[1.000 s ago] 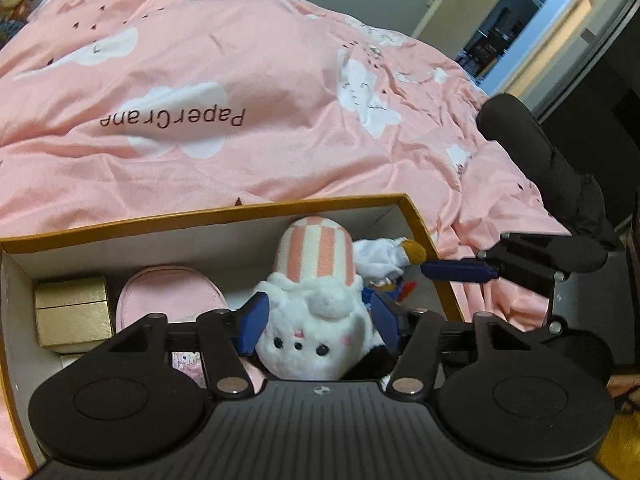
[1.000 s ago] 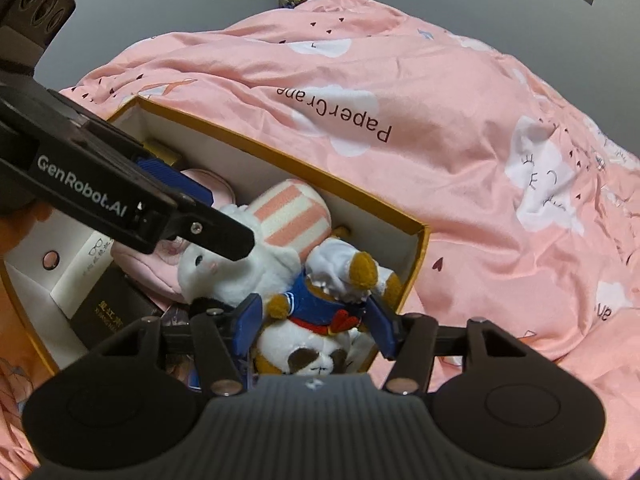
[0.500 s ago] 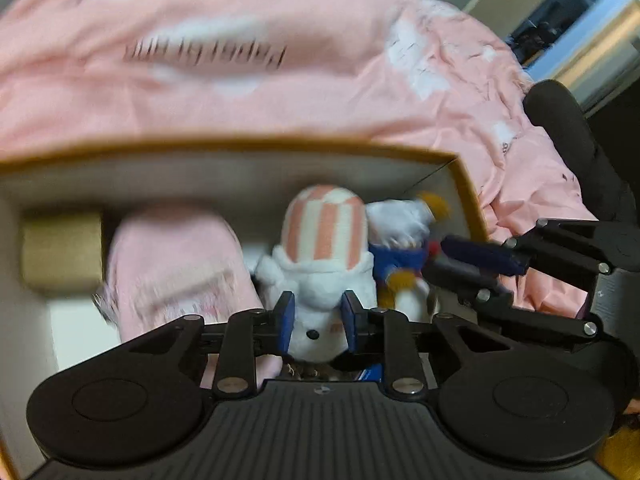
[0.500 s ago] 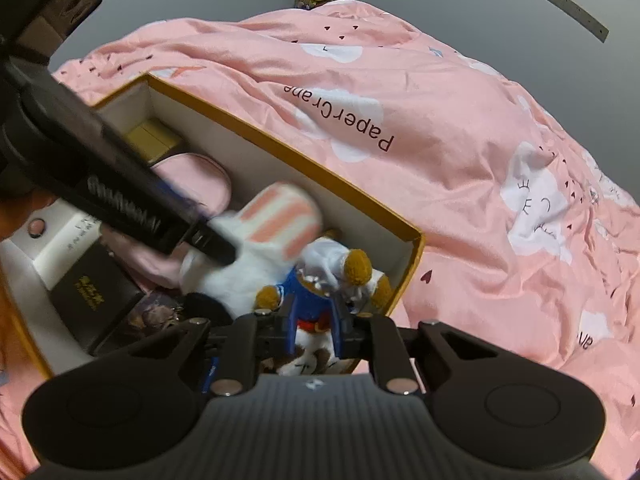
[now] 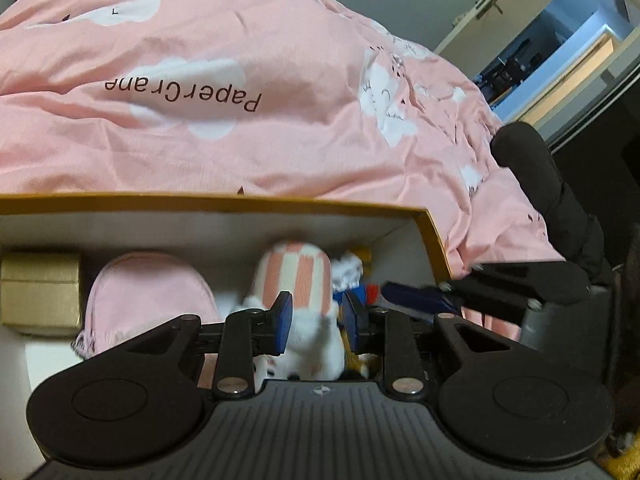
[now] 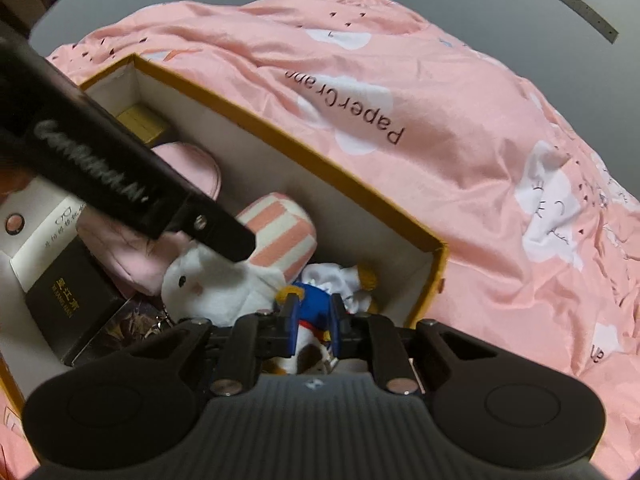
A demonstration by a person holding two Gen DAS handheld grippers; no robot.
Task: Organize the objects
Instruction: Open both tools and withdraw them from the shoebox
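An orange-rimmed white box [image 5: 430,236] [image 6: 320,160] lies on a pink quilt. In it lies a white bunny plush with a pink-striped hat [image 5: 296,276] [image 6: 224,280]. My left gripper [image 5: 316,316] is shut on the bunny plush. Beside it lies a duck plush in a blue top [image 6: 316,304] [image 5: 352,276]. My right gripper [image 6: 314,320] is shut on the duck plush. The left gripper's arm [image 6: 120,176] crosses the right wrist view.
The box also holds a pink pouch [image 5: 152,296] [image 6: 192,168], a gold box [image 5: 40,288] [image 6: 140,124], a black box [image 6: 76,300] and a white box [image 6: 44,232]. The pink quilt [image 5: 280,100] rises behind. A black chair arm [image 5: 552,192] stands at the right.
Both grippers went from open to shut, the left on the bunny plush and the right on the duck plush. Both have drawn back slightly with the toys.
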